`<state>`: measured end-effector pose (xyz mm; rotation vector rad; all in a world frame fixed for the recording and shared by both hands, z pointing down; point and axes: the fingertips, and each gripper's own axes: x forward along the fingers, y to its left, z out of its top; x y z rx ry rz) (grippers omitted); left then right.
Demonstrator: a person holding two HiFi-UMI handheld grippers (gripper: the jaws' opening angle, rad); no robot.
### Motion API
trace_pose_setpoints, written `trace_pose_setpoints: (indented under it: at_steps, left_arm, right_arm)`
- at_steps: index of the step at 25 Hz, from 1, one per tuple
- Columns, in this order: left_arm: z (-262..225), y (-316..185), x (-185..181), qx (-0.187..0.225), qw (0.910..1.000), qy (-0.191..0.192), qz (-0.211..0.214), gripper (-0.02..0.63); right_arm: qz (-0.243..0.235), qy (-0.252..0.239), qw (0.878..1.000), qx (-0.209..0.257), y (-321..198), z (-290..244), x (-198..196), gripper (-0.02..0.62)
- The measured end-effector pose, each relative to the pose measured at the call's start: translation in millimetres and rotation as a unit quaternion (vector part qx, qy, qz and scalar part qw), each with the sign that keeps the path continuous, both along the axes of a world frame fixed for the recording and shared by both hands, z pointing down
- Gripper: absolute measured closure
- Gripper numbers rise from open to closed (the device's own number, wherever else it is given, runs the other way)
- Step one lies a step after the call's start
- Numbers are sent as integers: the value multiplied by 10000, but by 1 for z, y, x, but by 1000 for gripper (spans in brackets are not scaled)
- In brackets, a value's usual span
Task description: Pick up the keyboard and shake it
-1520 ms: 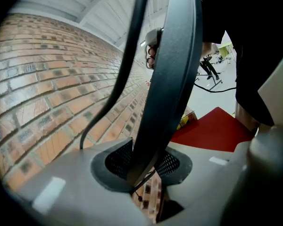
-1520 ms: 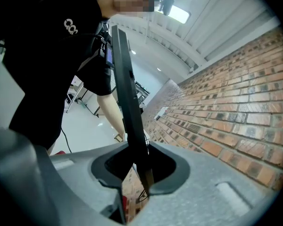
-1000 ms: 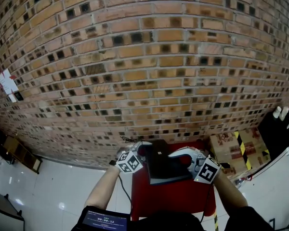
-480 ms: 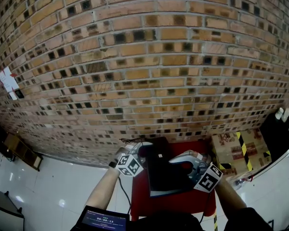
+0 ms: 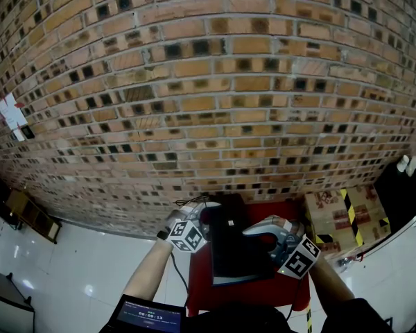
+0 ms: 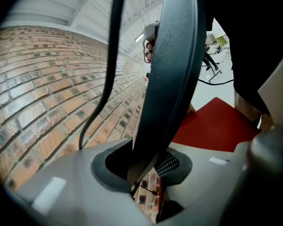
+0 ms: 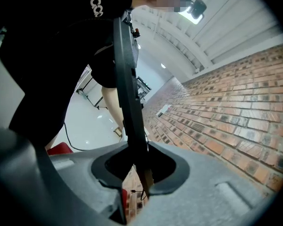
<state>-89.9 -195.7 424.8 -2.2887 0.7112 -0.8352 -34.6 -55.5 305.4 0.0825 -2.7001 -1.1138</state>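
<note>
While the black keyboard (image 5: 232,248) hangs above the red table (image 5: 263,293), its two ends clenched in the left tongs (image 6: 146,168) and the right tongs (image 7: 140,171), it looks stiff, light and smooth-edged, so firm holds at both ends should keep it from slipping.
</note>
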Motion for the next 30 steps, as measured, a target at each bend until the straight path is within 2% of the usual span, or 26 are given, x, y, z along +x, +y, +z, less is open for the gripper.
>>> trace_pose_setpoints:
  at_steps: [5,10,15,21,25,30]
  left_arm:
    - [11,-4,0,-215,9998,-21,-18,485]
    - [10,0,1,-61,9999,52,-94,486]
    - [17,0,5,-238,9997,24,-52,486]
    - [16,3,10,-35,10000,6,-49,486]
    - [22,8,14,-308,9995,32,28,486]
    - [45,26,25,-893,9957,197,158,490]
  right_arm:
    - [15,28,9999,-143,-8,4,-2,522]
    - [-20,48,9999,-92,0,3,0,522]
    - [59,-28,9993,-370,-7,7,5,518]
    - [77,76,9998,-185,2,10,9,518]
    - [109,-18,9985,-542,-1,9,11,515]
    - [182,-4,9912,-1310,-10,10,17,515]
